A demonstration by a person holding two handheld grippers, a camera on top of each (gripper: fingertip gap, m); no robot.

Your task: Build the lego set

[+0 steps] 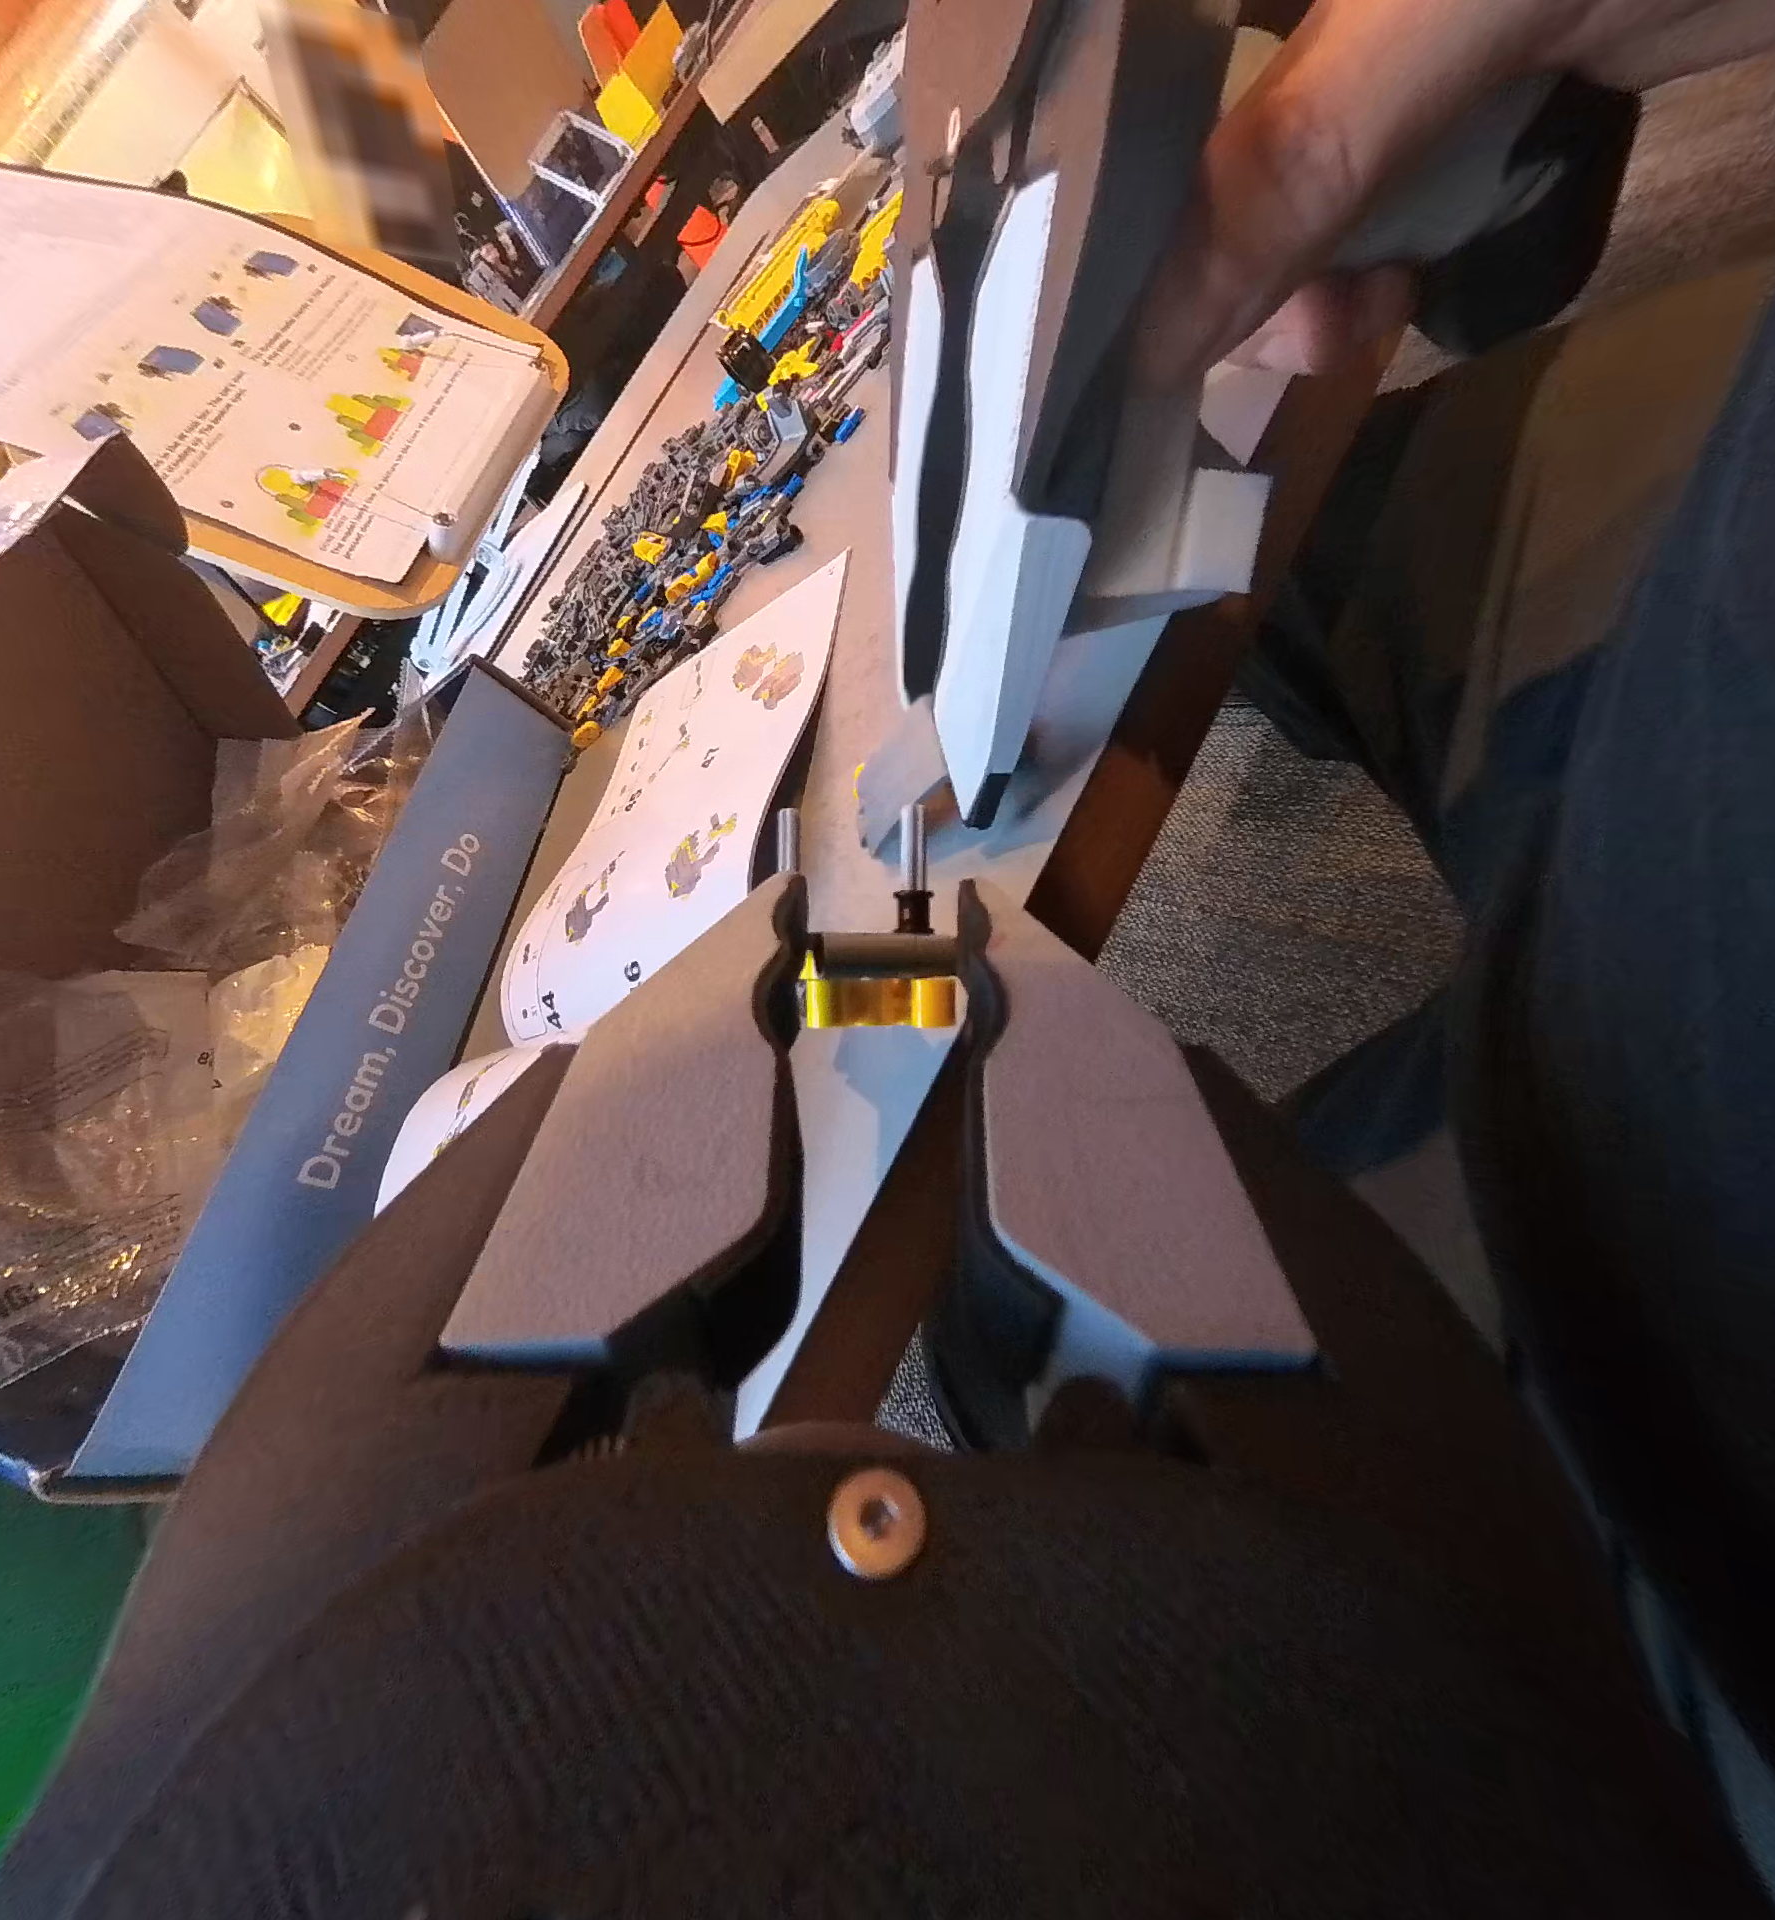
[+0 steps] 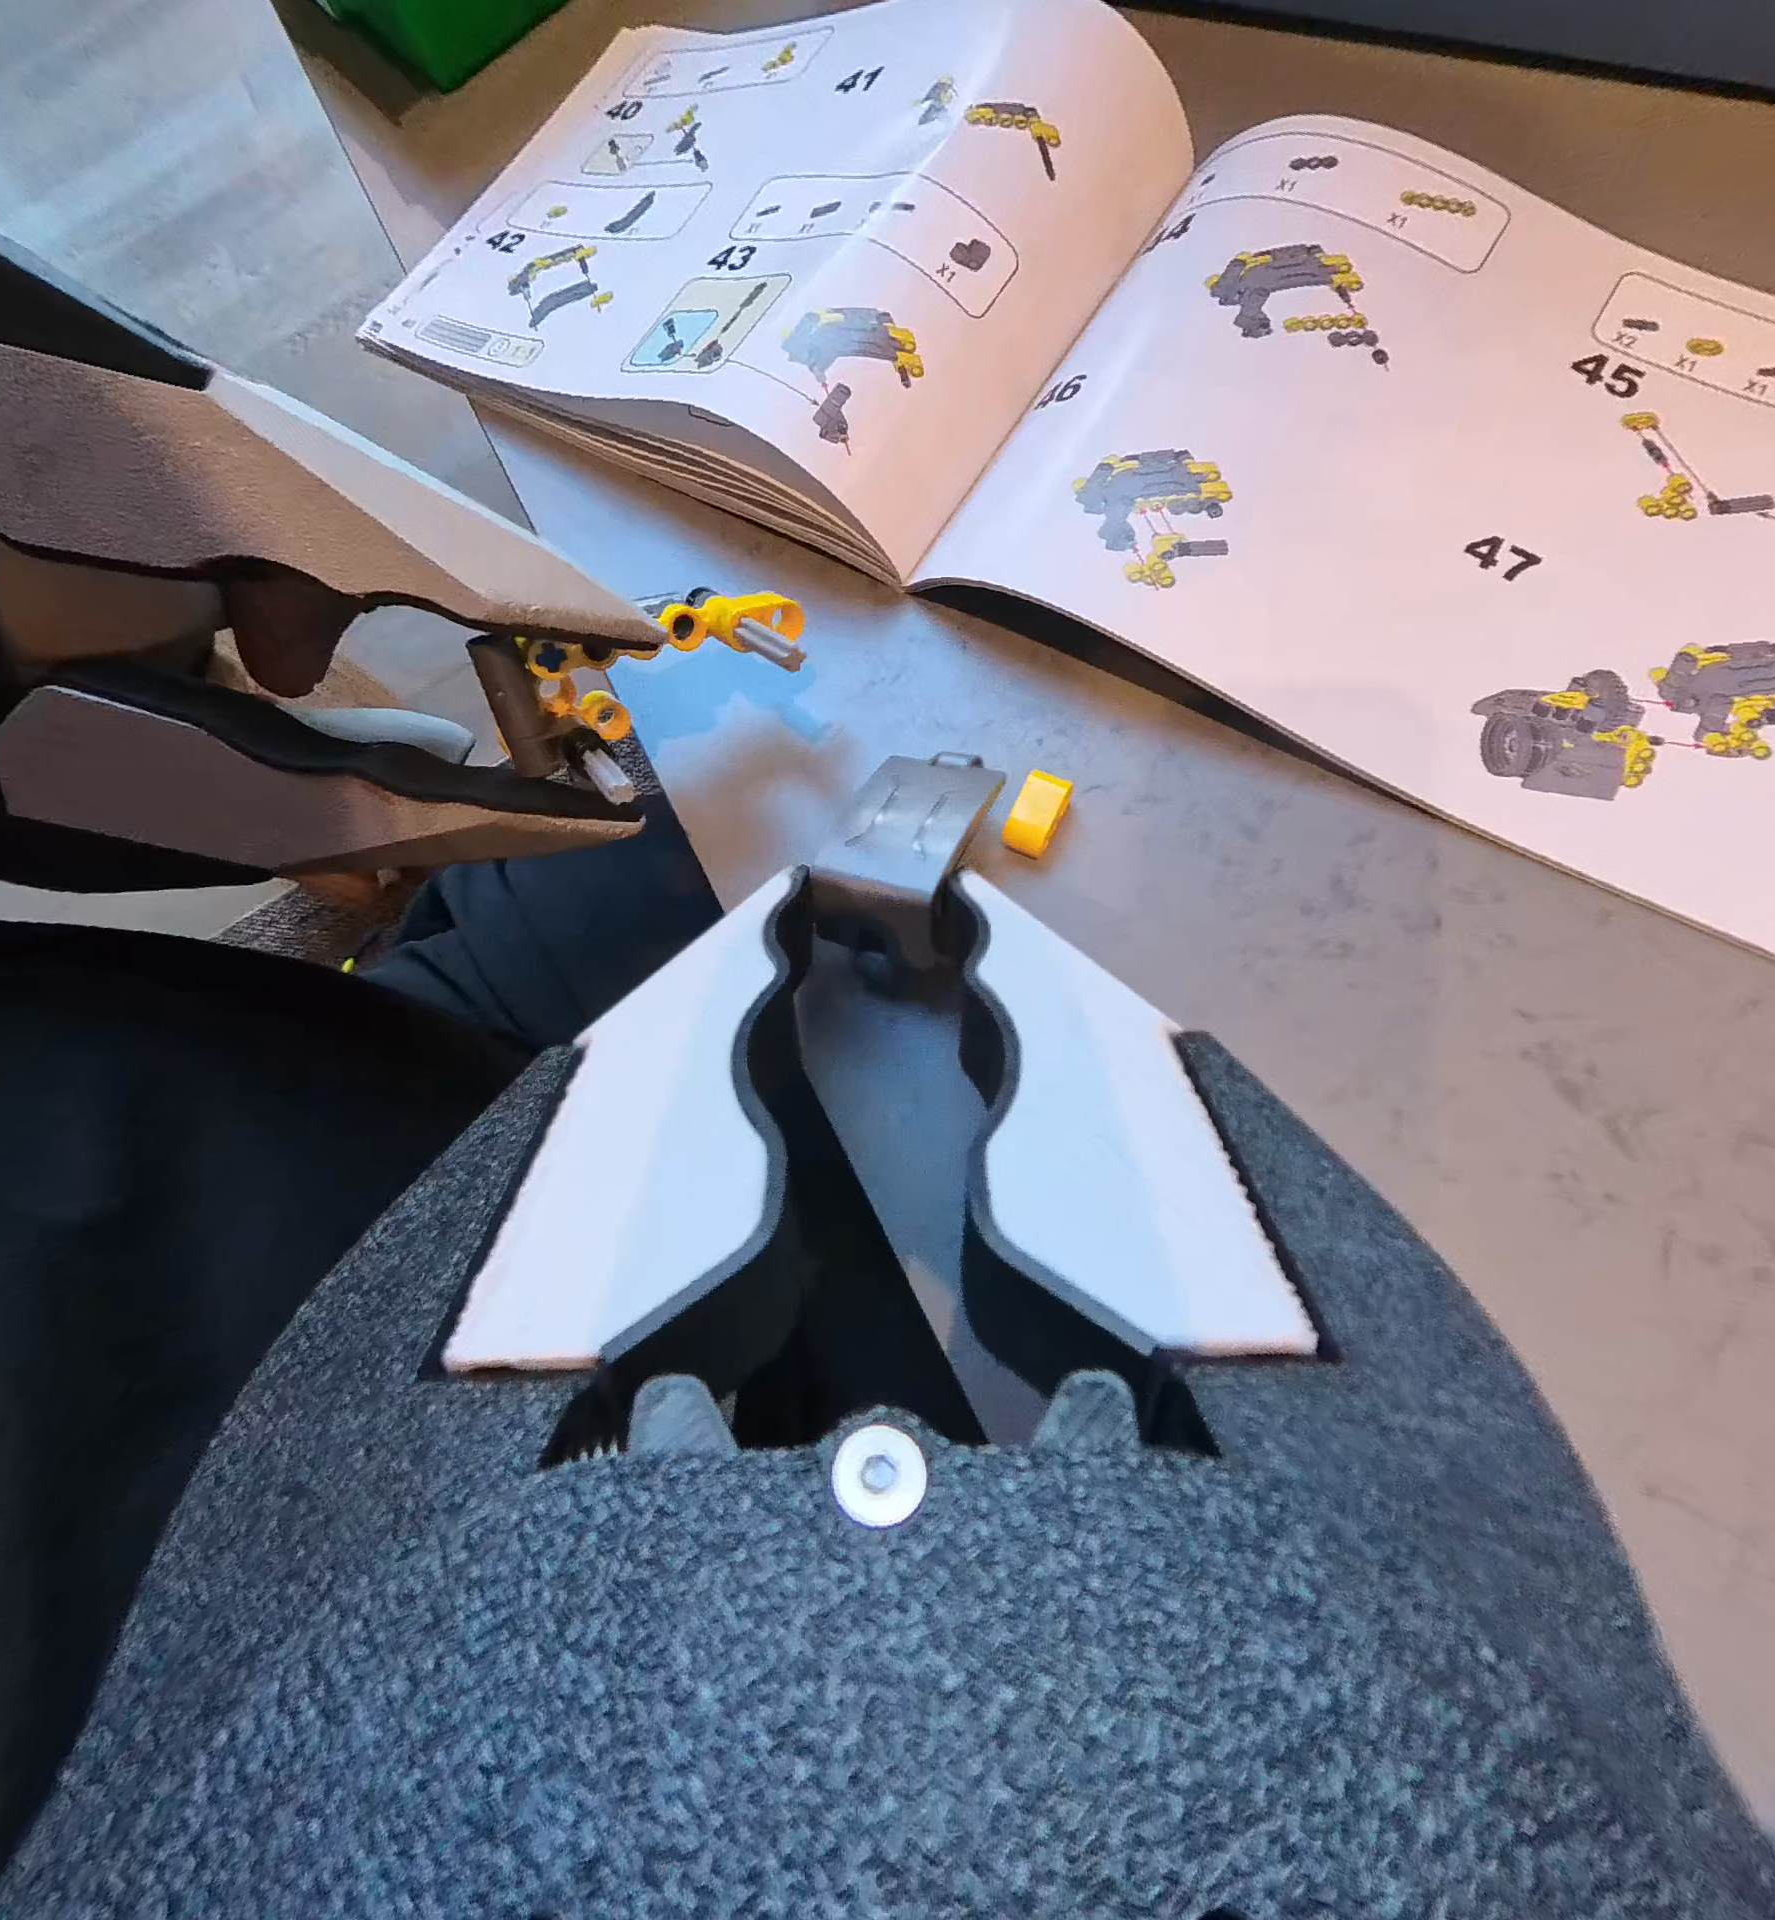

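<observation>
The grey table [image 2: 1330,1039] carries everything, its near edge running just below both sets of jaws. Ahead and to the right of the right jaws lies the open instruction booklet [image 2: 1070,343], flat on the table, pages up. In the left wrist view, a long dark box edge [image 1: 343,1122] lies to the left of the left jaws, with crumpled clear plastic bags [image 1: 83,1091] beyond it, and a spread pile of small grey, blue and yellow building pieces [image 1: 675,561] well ahead on the table. A tilted board with printed sheets [image 1: 239,364] stands farther off to the left.

The left gripper [image 1: 881,935] has its jaws closed down on a small yellow and grey assembly [image 2: 571,675]; pale axle pins stick out past the tips. In the right wrist view this assembly sits left of and ahead of the right jaws, off the table edge.

The right gripper [image 2: 888,904] is held by a hand [image 1: 1309,187] and its jaws are pinched on a flat grey panel piece [image 2: 914,831], which juts forward from the tips over the table. Just beside that piece, to its right, a small yellow brick [image 2: 1037,812] lies on the table, apart from it. The grey piece partly blocks sight of the table directly before the right jaws.
</observation>
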